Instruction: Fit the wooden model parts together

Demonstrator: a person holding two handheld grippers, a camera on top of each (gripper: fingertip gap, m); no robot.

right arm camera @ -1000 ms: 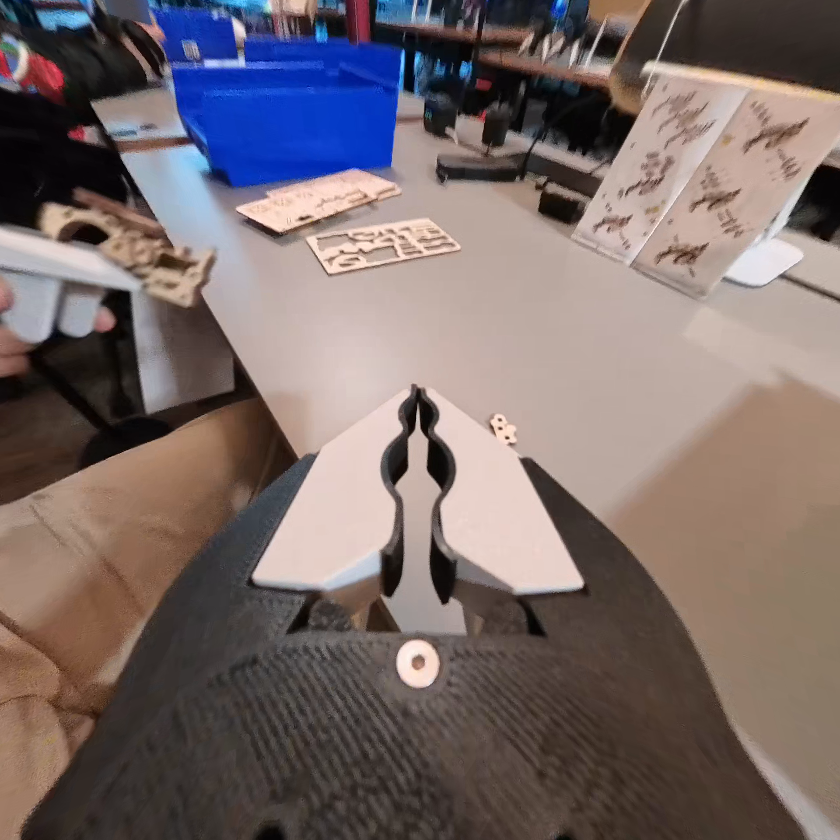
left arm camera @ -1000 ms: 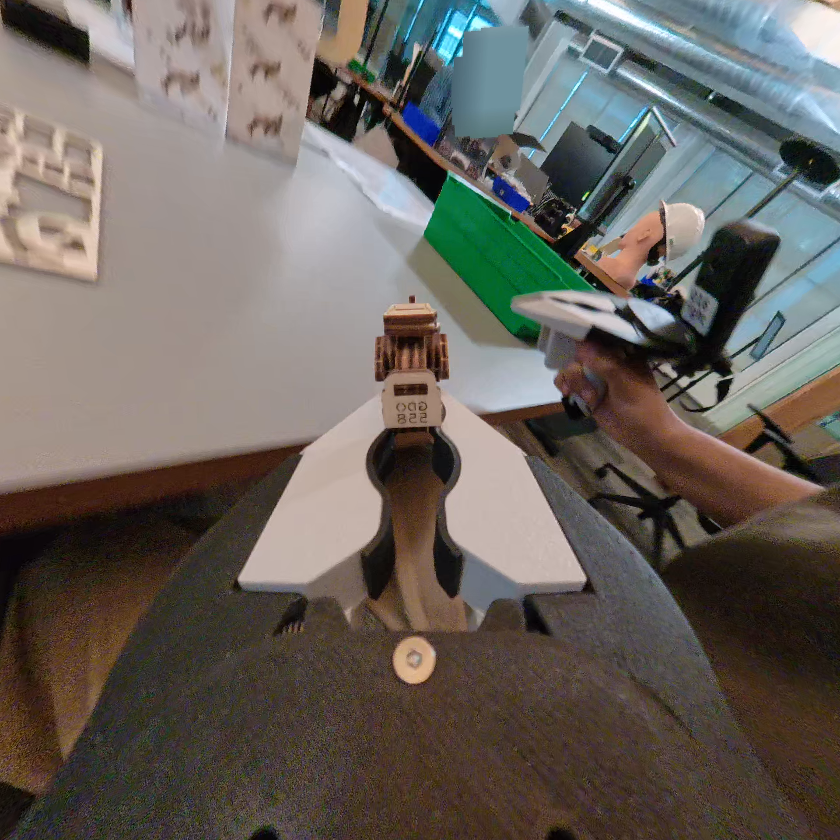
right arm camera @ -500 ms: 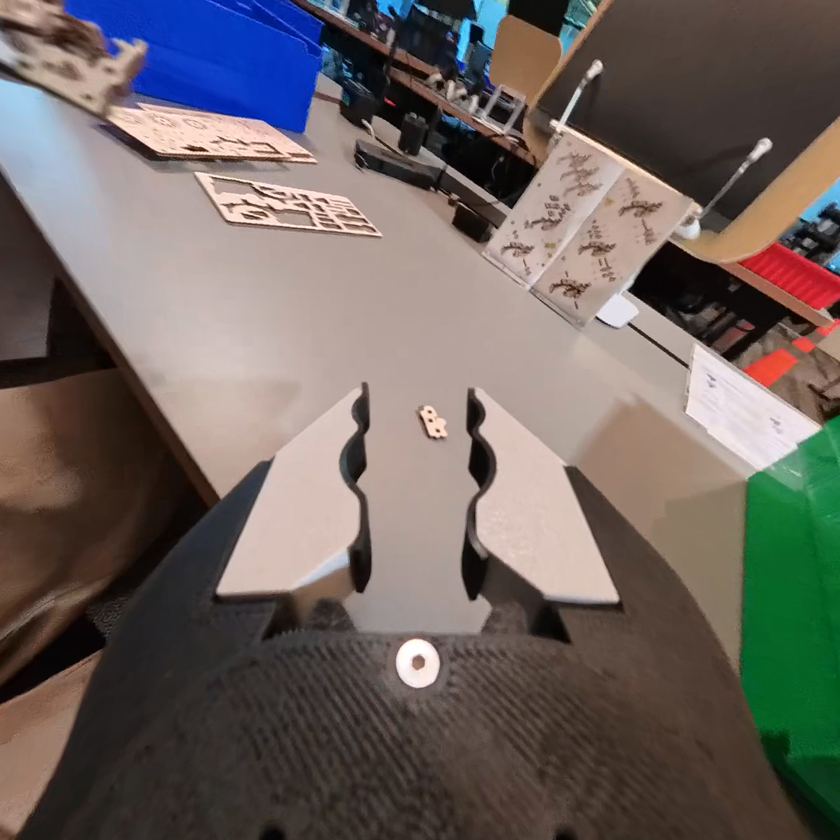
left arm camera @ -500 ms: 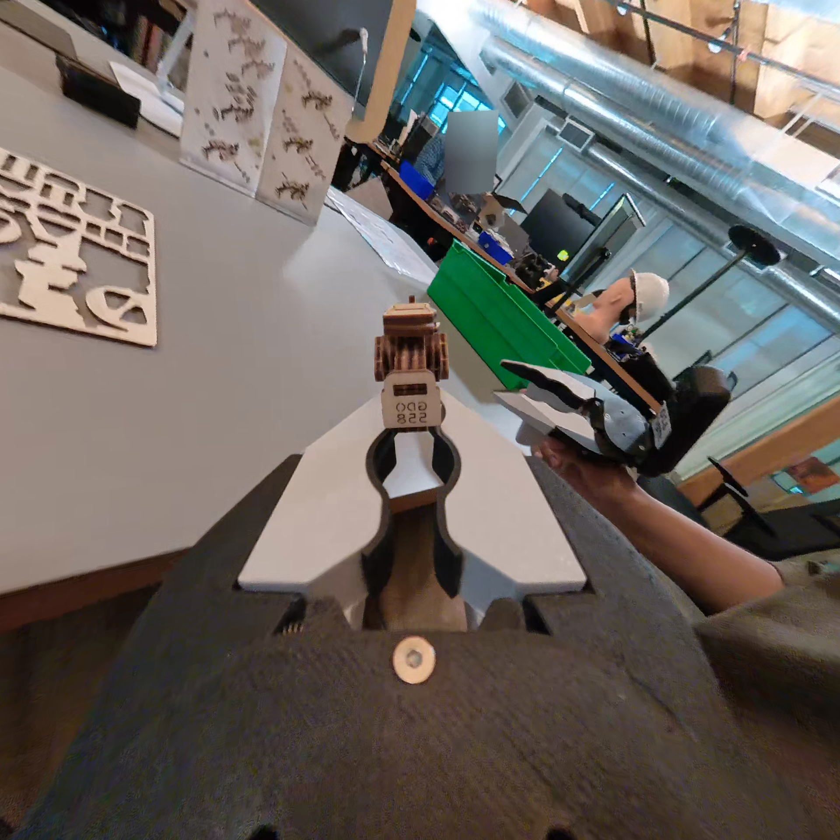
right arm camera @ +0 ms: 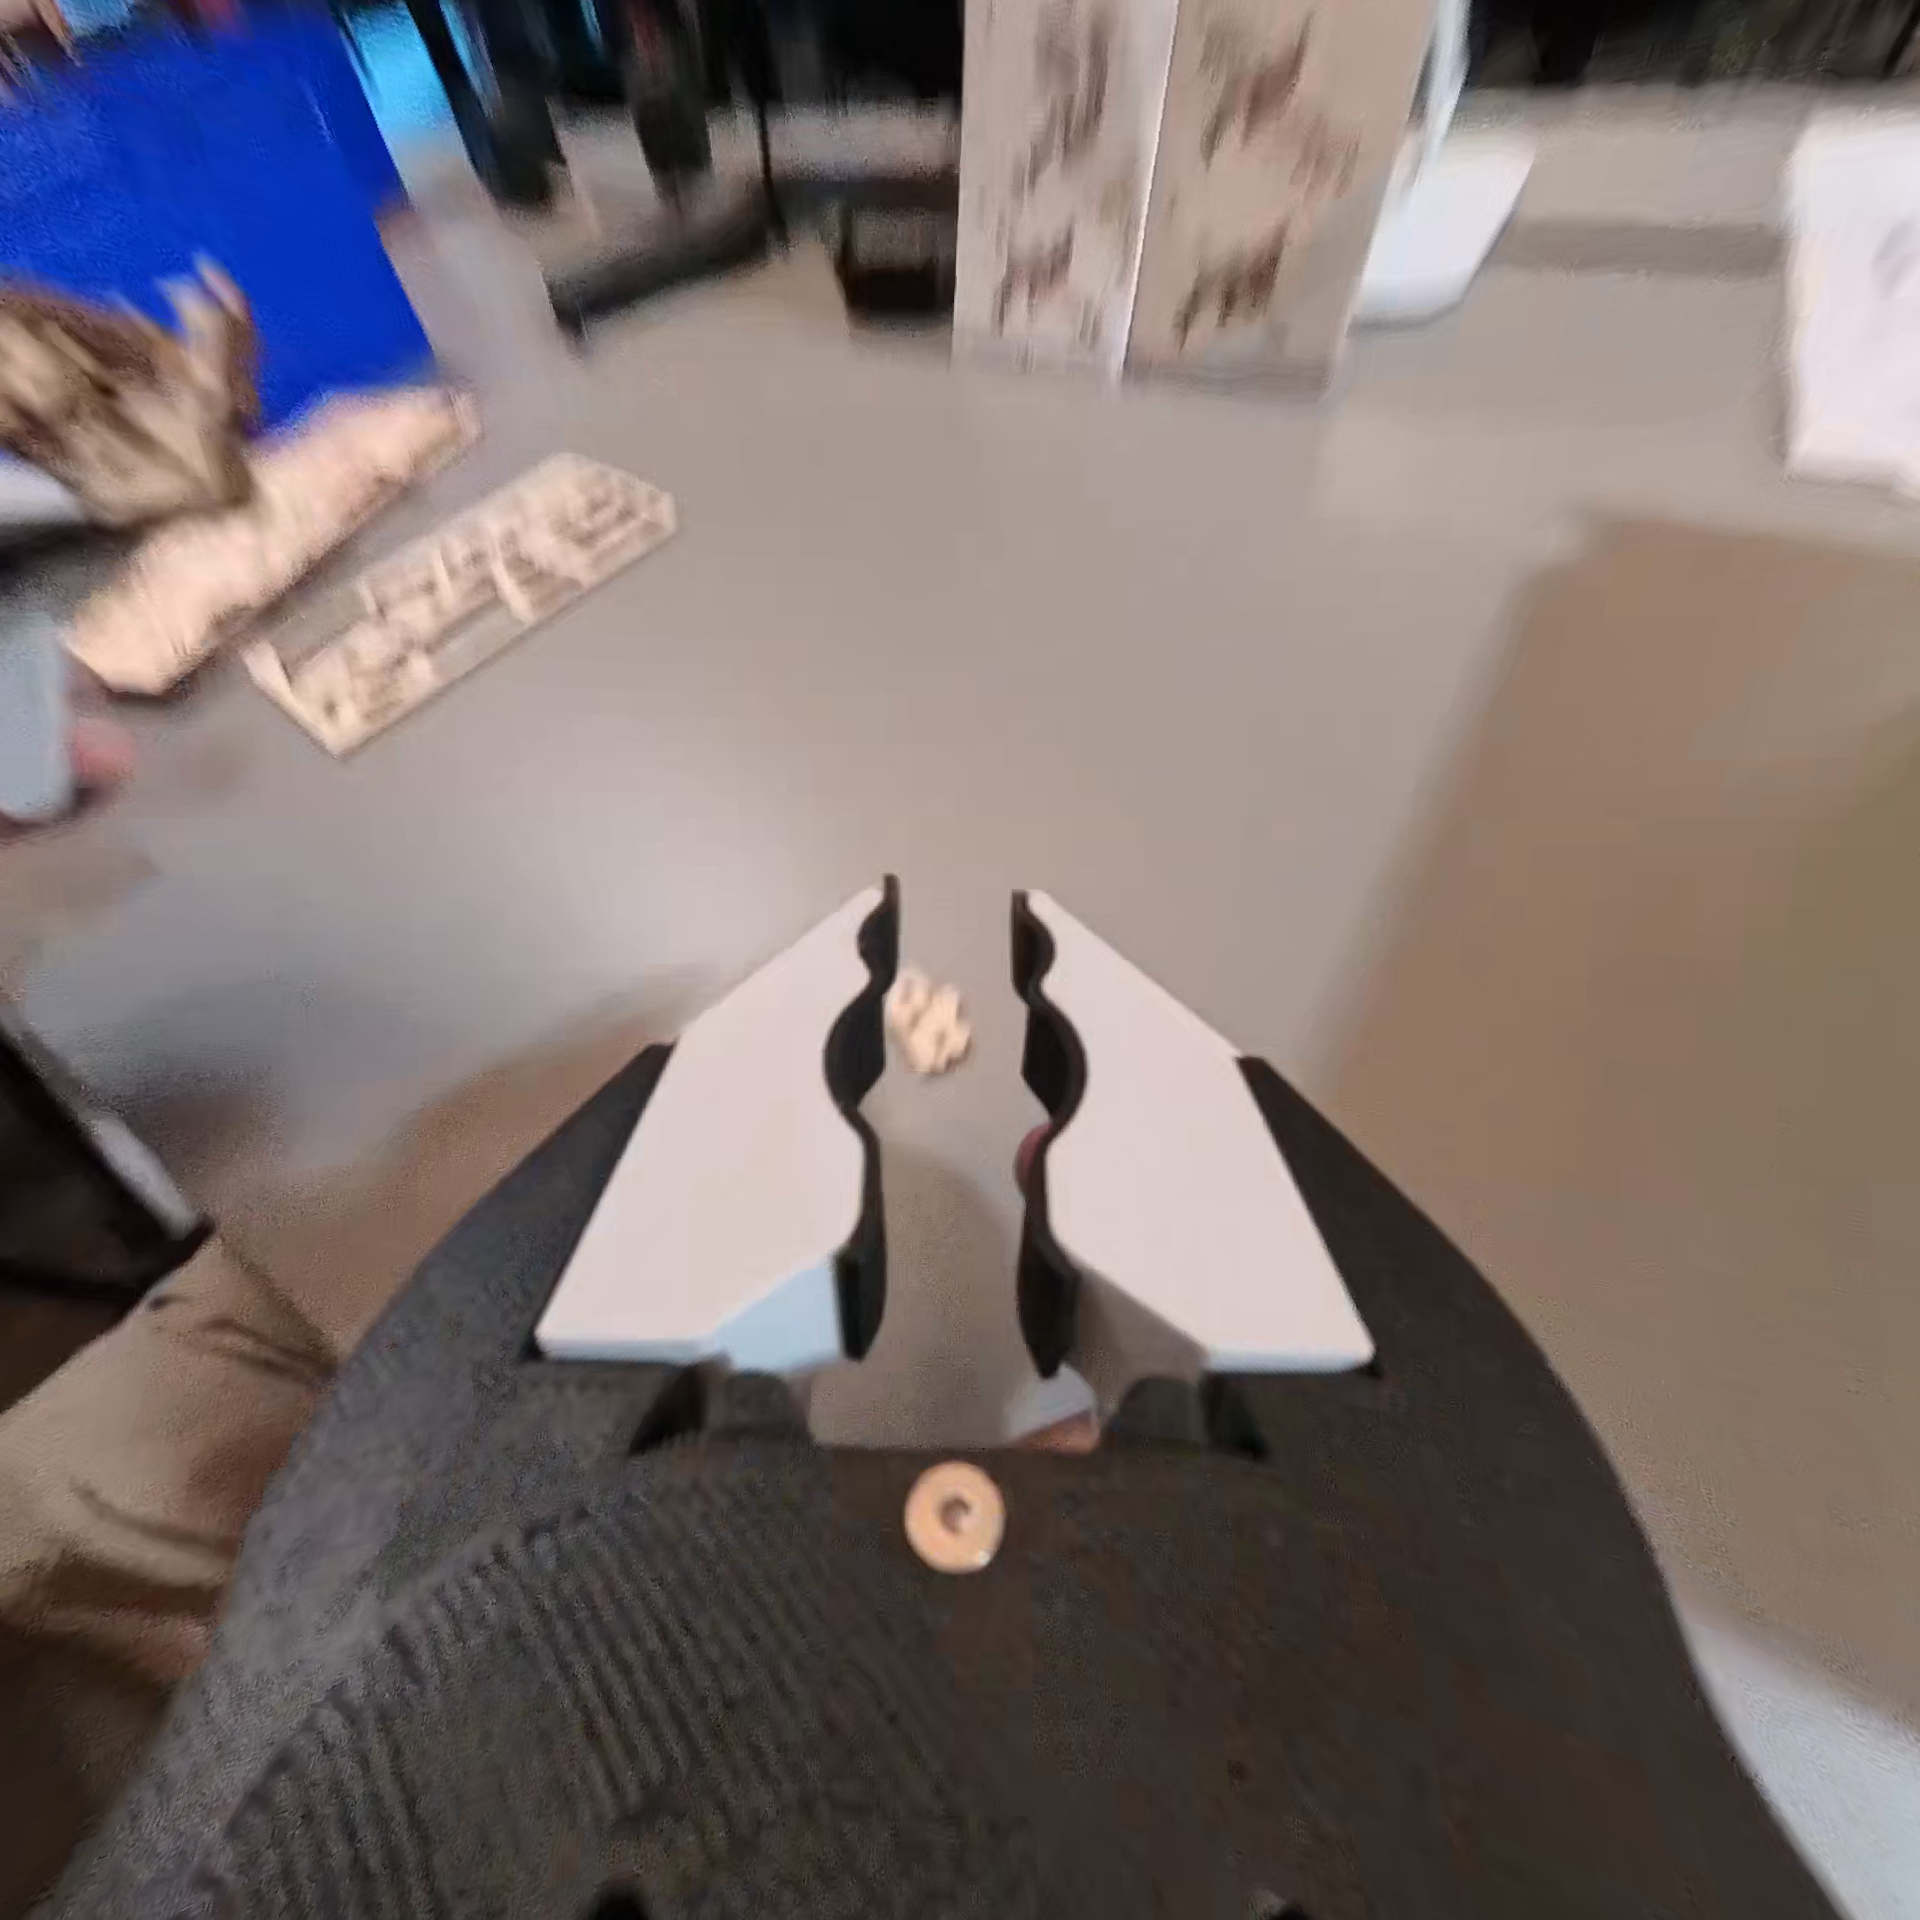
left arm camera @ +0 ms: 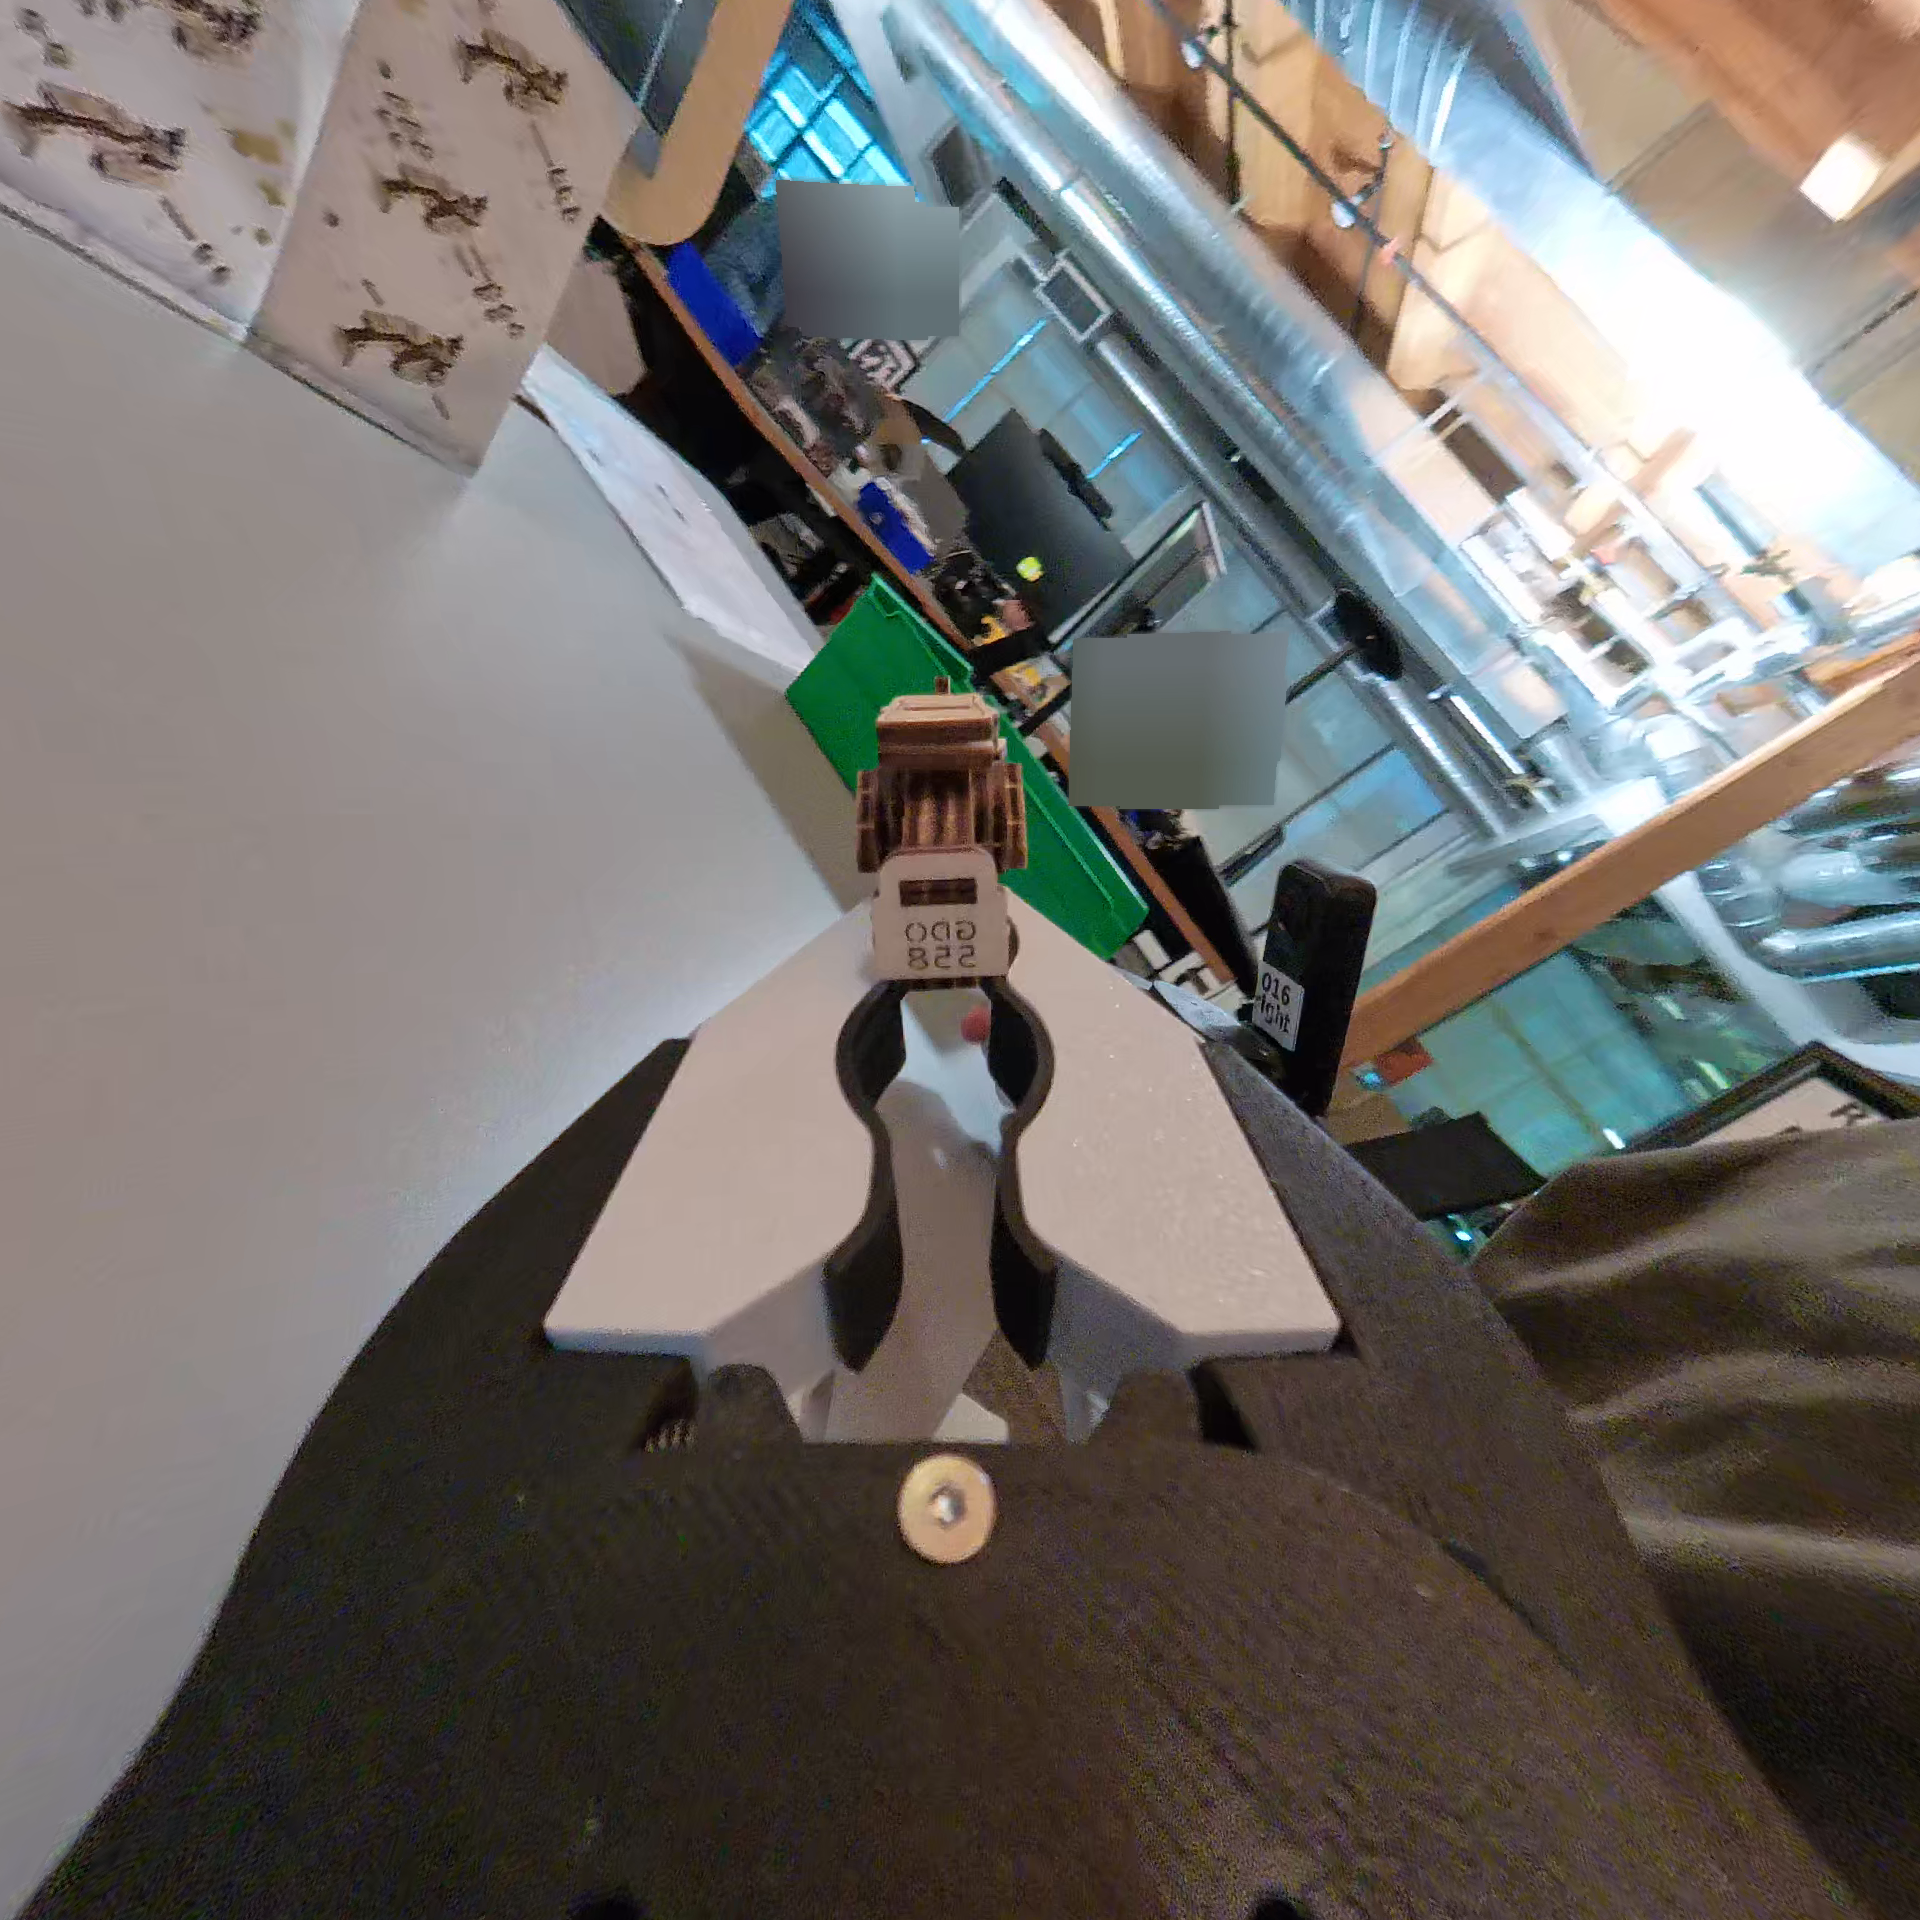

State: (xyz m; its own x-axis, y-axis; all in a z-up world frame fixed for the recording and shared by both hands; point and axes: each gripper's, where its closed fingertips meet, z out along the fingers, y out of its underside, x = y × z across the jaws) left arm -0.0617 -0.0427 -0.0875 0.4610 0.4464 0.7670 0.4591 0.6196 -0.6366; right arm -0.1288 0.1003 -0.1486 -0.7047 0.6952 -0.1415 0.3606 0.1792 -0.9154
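My left gripper (left arm camera: 943, 966) is shut on a small brown wooden model (left arm camera: 940, 800) and holds it up above the grey table (left arm camera: 312, 831). The model also shows, blurred, at the left edge of the right wrist view (right arm camera: 114, 416). My right gripper (right arm camera: 951, 914) is open and hangs low over the table, with a small pale wooden part (right arm camera: 930, 1023) lying on the table between its fingers. The part touches neither finger. The right gripper's black body (left arm camera: 1314, 966) shows just beyond my left fingers.
Two flat wooden part sheets (right arm camera: 457, 613) lie at the left, near a blue bin (right arm camera: 197, 208). A folded instruction sheet (right arm camera: 1153, 187) stands at the back. A green bin (left arm camera: 935, 686) sits at the table's far right. A white paper (right arm camera: 1849, 312) lies at the back right.
My right gripper opened, moved forward and came down so that the small part now lies between its fingers. My left gripper tilted upward, still holding the model.
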